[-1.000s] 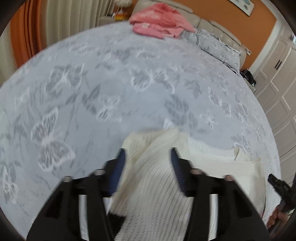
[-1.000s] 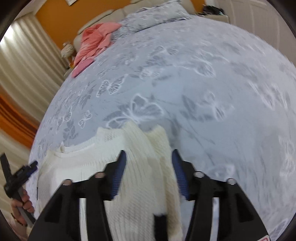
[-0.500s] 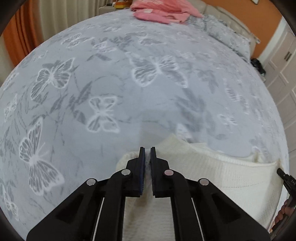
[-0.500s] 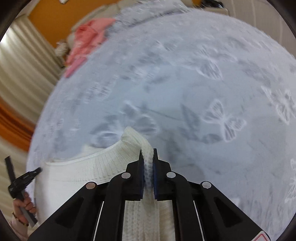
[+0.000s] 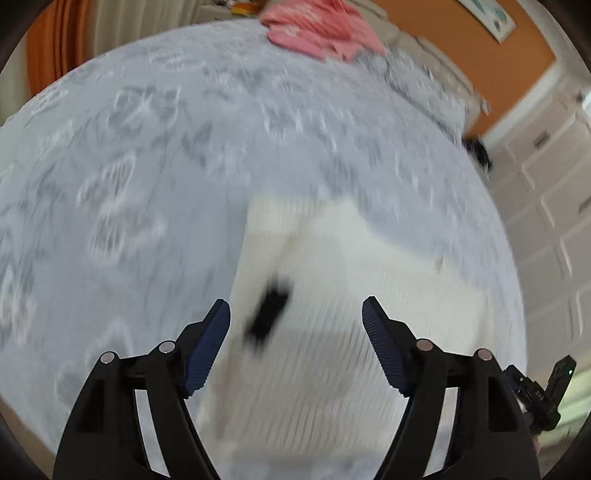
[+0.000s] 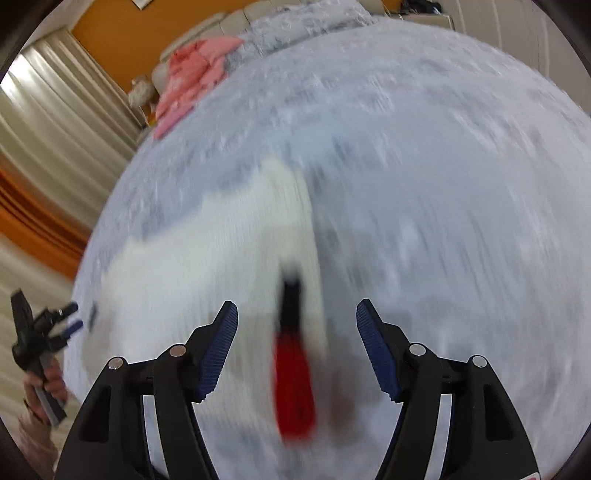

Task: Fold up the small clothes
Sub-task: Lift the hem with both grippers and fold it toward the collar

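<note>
Both grippers have let go since half a second ago: then each was pinched on a cream knit edge, now the left gripper (image 5: 296, 314) and right gripper (image 6: 297, 315) stand spread wide with nothing between the blue pads. Heavy motion blur in both views.

Cream knit sweater (image 5: 332, 332) lies on the bed (image 5: 147, 166), which has a grey butterfly-print cover. In the left wrist view the sweater sits below and ahead of the spread fingers, its far edge reaching toward the middle of the bed; a small black patch (image 5: 269, 314) shows on it near the left finger, too blurred to identify. In the right wrist view the sweater (image 6: 207, 266) spreads to the left, with a folded strip running up the centre. A red-and-black piece (image 6: 293, 369) lies on that strip between the fingers, blurred.

Pink clothes (image 5: 317, 29) are heaped at the far end of the bed beside a patterned pillow (image 6: 306, 18). Orange wall (image 5: 480, 48) behind, pale curtain (image 6: 62, 122) to the side, white panelled doors (image 5: 554, 177) at the right of the left view. Each gripper shows at the edge of the other's view; the person's left hand (image 6: 48, 384) holds its handle.
</note>
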Action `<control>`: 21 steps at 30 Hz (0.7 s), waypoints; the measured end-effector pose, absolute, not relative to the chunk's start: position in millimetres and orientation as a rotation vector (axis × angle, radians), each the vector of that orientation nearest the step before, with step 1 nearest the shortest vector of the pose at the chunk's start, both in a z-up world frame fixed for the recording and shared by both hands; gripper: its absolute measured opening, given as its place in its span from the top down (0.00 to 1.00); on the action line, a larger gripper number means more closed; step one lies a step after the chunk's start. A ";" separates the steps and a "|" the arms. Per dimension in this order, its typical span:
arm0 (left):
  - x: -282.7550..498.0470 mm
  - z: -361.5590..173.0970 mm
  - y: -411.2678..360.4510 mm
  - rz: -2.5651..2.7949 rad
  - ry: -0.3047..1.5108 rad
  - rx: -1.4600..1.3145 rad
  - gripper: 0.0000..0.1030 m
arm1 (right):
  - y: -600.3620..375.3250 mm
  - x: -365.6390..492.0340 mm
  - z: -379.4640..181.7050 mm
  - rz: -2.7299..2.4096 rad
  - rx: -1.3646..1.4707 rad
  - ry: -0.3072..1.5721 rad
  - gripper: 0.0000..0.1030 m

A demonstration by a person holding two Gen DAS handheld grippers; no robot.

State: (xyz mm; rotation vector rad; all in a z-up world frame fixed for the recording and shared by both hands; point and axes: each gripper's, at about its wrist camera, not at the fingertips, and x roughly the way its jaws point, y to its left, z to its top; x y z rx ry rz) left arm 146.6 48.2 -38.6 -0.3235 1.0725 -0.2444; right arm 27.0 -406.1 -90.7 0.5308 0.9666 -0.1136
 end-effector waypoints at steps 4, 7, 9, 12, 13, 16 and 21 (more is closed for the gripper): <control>117.5 -66.2 40.6 -0.196 1.117 -0.273 0.31 | -391.9 -9.1 -125.3 -0.090 0.639 1.049 0.36; 110.4 -74.2 38.9 -0.117 1.103 -0.222 0.48 | -382.6 -8.6 -128.5 -0.070 0.660 1.037 0.36; 109.7 -73.4 43.9 -0.074 1.108 -0.211 0.76 | -380.3 0.0 -125.7 -0.028 0.684 1.010 0.45; 110.5 -66.1 63.4 -0.031 1.103 -0.262 0.90 | -377.5 15.8 -118.2 -0.030 0.649 1.015 0.89; 109.9 -62.7 70.1 -0.005 1.093 -0.253 0.90 | -377.4 16.4 -108.5 -0.036 0.615 0.992 0.89; 106.4 -72.9 80.0 0.032 1.118 -0.234 0.90 | -386.2 12.2 -110.5 -0.091 0.532 1.027 0.90; 104.9 -84.2 72.0 0.073 1.129 -0.170 0.87 | -403.5 7.8 -135.6 -0.109 0.584 1.096 0.88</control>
